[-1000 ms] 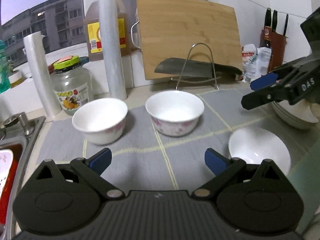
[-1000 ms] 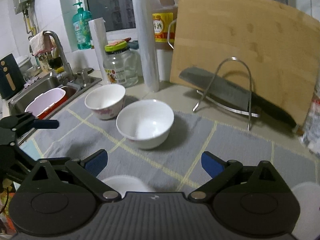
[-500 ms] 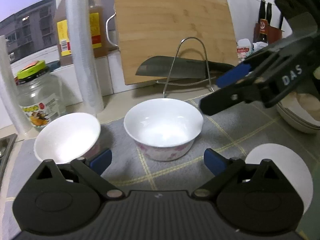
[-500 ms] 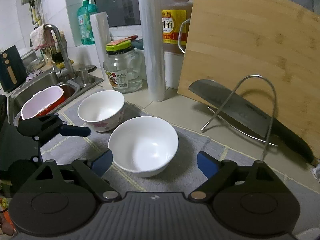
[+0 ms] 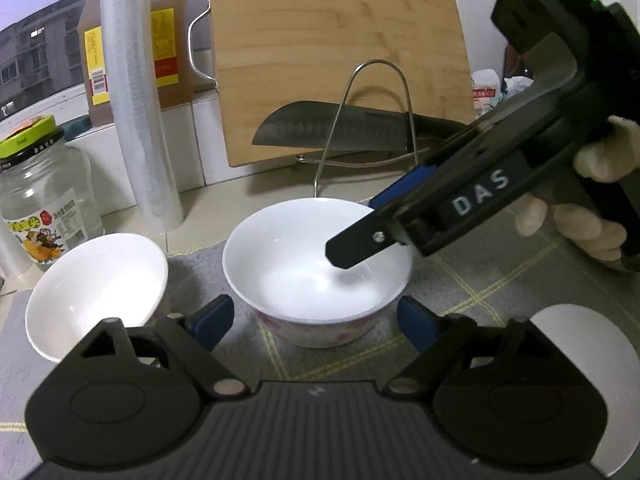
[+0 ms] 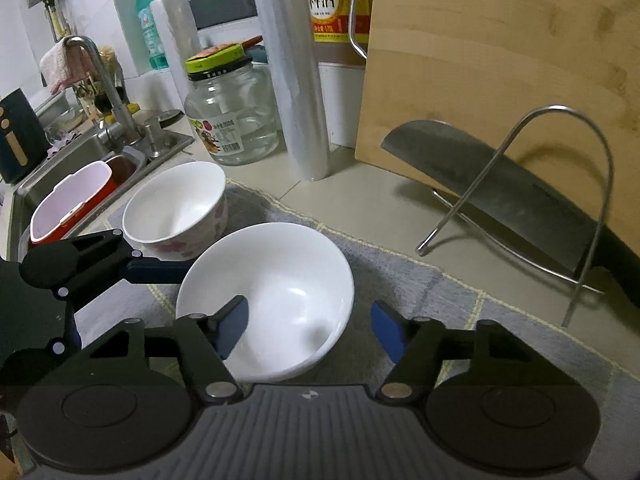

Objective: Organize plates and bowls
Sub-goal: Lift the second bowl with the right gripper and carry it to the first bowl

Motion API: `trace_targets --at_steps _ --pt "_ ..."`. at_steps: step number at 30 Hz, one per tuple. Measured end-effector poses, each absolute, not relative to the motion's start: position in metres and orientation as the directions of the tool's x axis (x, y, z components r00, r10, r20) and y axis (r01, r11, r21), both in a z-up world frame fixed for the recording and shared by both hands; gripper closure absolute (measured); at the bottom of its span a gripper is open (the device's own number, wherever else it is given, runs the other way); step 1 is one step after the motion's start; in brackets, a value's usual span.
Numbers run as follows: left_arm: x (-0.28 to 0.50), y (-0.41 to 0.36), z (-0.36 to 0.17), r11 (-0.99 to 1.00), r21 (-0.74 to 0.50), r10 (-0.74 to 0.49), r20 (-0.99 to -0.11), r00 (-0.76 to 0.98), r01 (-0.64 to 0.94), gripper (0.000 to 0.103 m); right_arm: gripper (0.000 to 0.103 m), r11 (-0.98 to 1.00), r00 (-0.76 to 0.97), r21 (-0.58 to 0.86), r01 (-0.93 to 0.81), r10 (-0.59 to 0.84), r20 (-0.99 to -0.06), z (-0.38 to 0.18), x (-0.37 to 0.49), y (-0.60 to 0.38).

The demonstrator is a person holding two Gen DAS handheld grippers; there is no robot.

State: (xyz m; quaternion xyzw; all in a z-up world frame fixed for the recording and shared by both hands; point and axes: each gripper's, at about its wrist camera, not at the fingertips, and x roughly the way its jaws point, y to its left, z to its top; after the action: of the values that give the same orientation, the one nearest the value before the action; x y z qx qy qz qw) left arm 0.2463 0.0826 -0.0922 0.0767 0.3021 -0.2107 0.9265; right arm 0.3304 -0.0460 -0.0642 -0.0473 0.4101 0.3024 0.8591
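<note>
The left gripper [image 5: 316, 322] has just been closing its jaws; they stand either side of the near wall of the flower-patterned bowl [image 5: 316, 276] directly ahead, but the blue pads are not seen pressing on it, so nothing is held. The right gripper [image 6: 310, 330] has also been narrowing; one finger [image 6: 230, 324] reaches over the near rim into the same bowl [image 6: 272, 292], the other stays outside the wall, and I cannot tell whether either pad touches. In the left view its finger [image 5: 360, 246] hangs over the bowl's hollow.

The bowl sits upright on a grey mat [image 5: 480, 280] on the tabletop. A second bowl [image 5: 96, 292] stands just beside it, to the left gripper's left. To its right lies a white plate [image 5: 580, 360].

The bowl looks like glazed ceramic: stiff, fairly heavy, slick and breakable. The rim is probably the place to pinch, one finger inside and one outside, squeezed firmly so the glaze does not slip.
</note>
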Motion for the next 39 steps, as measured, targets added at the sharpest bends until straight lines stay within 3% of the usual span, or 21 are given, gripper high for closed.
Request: trace_targets --at_steps 9,39 --pt "0.252 0.084 -0.094 0.892 -0.004 -0.367 -0.591 0.718 0.452 0.016 0.044 0.804 0.467 0.192 -0.563 0.501 -0.728 -0.069 0.338 -0.041" --pt "0.214 0.07 -0.053 0.883 0.017 -0.38 -0.561 0.735 0.47 0.016 0.044 0.808 0.514 0.147 -0.571 0.491 -0.703 -0.028 0.289 -0.052"
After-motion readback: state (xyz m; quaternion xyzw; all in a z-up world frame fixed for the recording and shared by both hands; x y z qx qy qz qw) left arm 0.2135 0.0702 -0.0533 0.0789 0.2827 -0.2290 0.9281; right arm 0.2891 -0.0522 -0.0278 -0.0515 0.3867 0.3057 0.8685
